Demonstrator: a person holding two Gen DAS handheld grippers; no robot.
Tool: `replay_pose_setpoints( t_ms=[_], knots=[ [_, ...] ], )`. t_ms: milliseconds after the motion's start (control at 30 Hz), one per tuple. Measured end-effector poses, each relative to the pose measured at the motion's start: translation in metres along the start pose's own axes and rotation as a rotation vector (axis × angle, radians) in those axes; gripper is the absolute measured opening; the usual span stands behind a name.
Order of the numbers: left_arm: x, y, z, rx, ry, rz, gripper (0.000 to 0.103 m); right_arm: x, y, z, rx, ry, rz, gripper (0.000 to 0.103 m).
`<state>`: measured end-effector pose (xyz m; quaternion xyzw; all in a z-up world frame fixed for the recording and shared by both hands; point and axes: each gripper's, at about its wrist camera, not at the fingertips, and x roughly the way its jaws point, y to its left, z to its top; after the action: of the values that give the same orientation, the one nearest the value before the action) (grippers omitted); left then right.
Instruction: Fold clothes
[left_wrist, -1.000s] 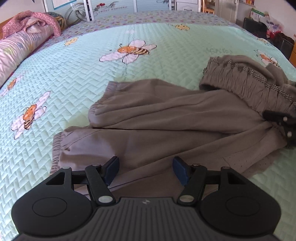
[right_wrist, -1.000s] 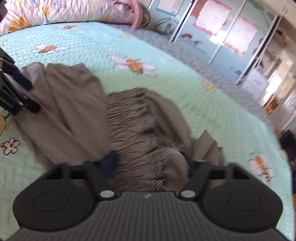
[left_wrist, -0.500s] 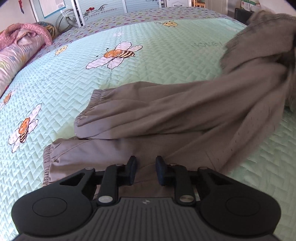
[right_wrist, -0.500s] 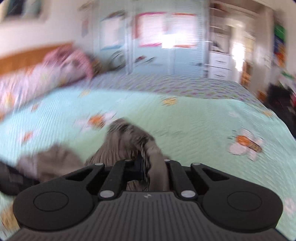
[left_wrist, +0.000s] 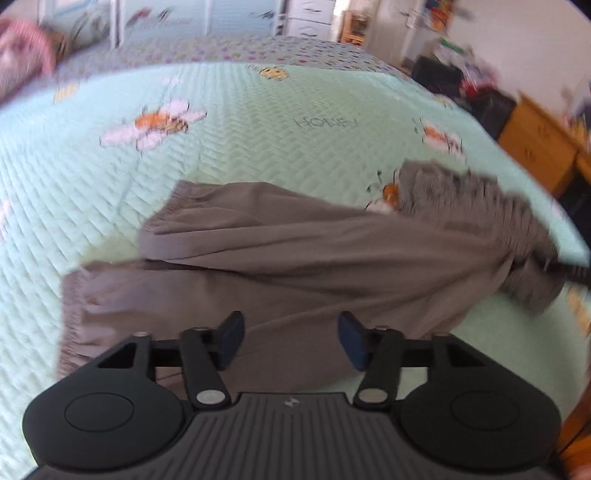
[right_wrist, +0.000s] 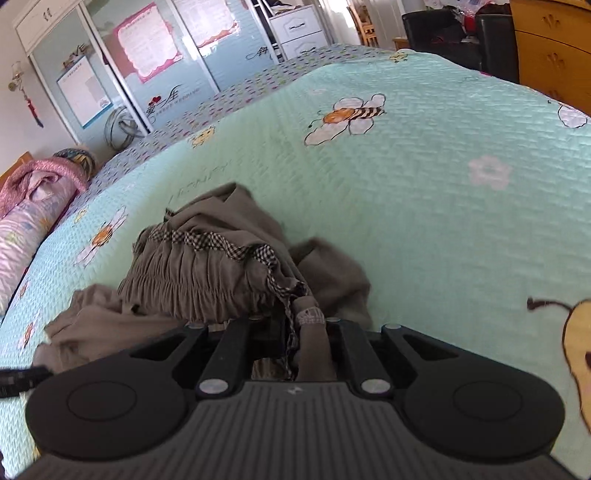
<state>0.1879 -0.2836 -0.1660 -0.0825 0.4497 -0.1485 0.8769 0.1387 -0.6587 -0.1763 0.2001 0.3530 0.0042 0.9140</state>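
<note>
- I'm working over a bed (right_wrist: 424, 155) with a mint quilted cover printed with bees, in a bedroom with sliding wardrobe doors (right_wrist: 155, 59) at the far side and a rolled pink blanket (right_wrist: 33, 195) at the bed's edge.
- The task's thing, a pair of grey-brown trousers (left_wrist: 295, 258), lies across the cover with both legs stretched toward the left of my left view, cuffs lying apart.
- My right gripper (right_wrist: 295, 332) is clamped on the gathered waistband (right_wrist: 207, 269) with its checked trim; I judge that grip is there to pull the garment taut and straight before the fold.
- My left gripper (left_wrist: 288, 339) hovers over the near leg, and its fingers (left_wrist: 231, 338) have just been opening. They stand apart with nothing pinched, cloth only beneath them, presumably ready to take a fresh hold.
</note>
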Motion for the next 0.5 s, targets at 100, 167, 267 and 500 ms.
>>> replay_pose_setpoints(
  t_ms=[100, 167, 267, 500],
  knots=[
    [0.01, 0.01, 0.012, -0.211, 0.014, -0.099, 0.061, -0.002, 0.008, 0.0, -0.045, -0.016, -0.002, 0.01],
    [0.02, 0.014, 0.019, -0.33, 0.024, -0.077, 0.061, -0.003, 0.011, 0.001, -0.059, -0.026, 0.006, 0.01],
    [0.033, 0.018, 0.028, -0.466, 0.01, 0.002, 0.061, -0.004, 0.017, 0.002, -0.071, -0.033, 0.018, 0.011],
    [0.069, 0.015, 0.039, -0.547, 0.001, 0.137, 0.002, -0.002, 0.021, -0.003, -0.072, -0.026, 0.035, 0.014]
  ],
)
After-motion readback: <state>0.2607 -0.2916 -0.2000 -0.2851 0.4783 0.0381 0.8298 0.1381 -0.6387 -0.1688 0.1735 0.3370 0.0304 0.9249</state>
